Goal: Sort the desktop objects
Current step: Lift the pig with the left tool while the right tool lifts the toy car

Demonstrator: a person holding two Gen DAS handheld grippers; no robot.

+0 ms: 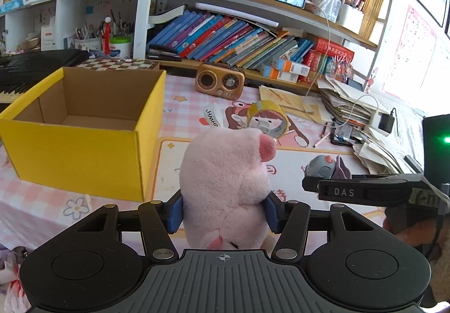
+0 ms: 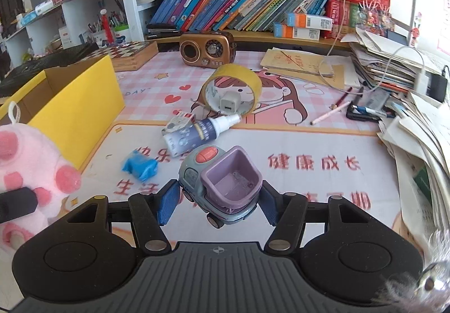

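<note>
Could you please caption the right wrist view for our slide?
Right gripper lifts a toy truck above scattered desk clutter, yellow box waiting left.

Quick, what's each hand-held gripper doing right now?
Left hand-held gripper: closed on the pink plush pig.
Right hand-held gripper: closed on the toy truck.

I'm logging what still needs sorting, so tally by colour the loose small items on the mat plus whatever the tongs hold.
Pink: 1, the pink plush pig in the left tongs.
Grey-purple: 1, the plastic toy truck between the right tongs.
Yellow: 1, the tape roll.
White: 2, the spray bottle and charger cube.
Blue: 1, the crumpled wrapper.
Total: 6.
</note>
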